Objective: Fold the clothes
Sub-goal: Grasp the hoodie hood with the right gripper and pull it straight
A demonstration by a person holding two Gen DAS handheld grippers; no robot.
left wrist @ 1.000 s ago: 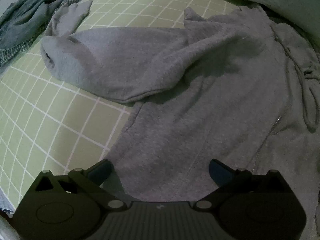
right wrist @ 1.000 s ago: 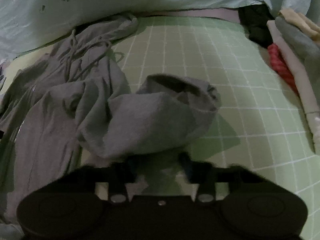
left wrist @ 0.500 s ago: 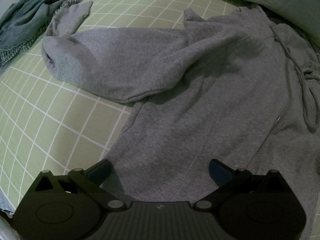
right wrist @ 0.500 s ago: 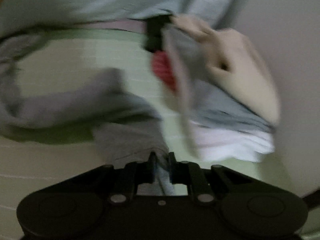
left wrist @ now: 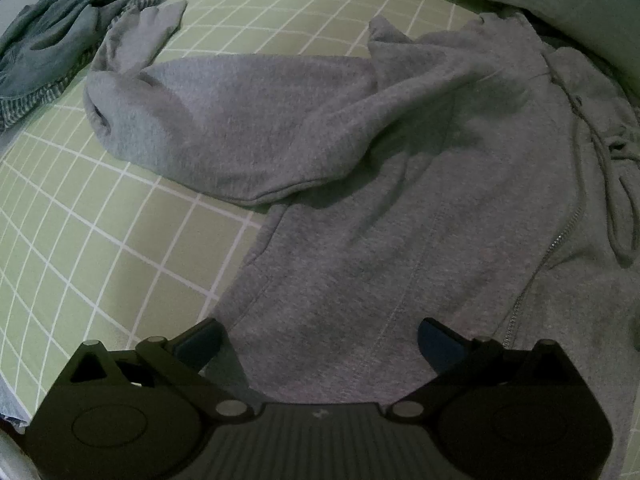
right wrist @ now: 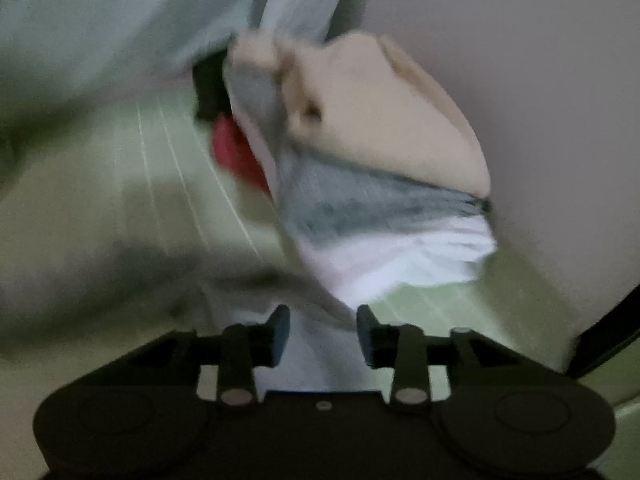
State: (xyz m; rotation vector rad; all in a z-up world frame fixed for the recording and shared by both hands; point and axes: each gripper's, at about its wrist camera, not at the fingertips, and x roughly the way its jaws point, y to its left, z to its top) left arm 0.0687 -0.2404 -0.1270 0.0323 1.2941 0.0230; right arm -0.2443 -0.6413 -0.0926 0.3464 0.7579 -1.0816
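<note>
the grey hoodie [left wrist: 360,200] lies spread on the green checked bed sheet [left wrist: 100,240], filling the centre and right of the left wrist frame. one sleeve [left wrist: 240,128] is folded across toward the upper left, and the zip [left wrist: 560,240] with a drawstring [left wrist: 616,184] runs down the right side. the left tool [left wrist: 320,340] sits at the lower edge of the frame directly over the hoodie's lower body, its blue-tipped fingers [left wrist: 200,344] spread wide apart with cloth below them but nothing gripped. a bundle of blue-grey denim clothes [left wrist: 52,40] lies in the upper left corner, well apart from the tool.

the right wrist frame is blurred. the right tool [right wrist: 323,334] is at the bottom centre, its jaws opening, with pale grey cloth [right wrist: 316,344] in the gap between them; the fingers do not appear to press on it. a stack of folded clothes [right wrist: 360,140], beige over grey over white with a red piece at its left, fills the centre and upper right, just beyond the tool.

no brand, label or writing is readable in either frame.
</note>
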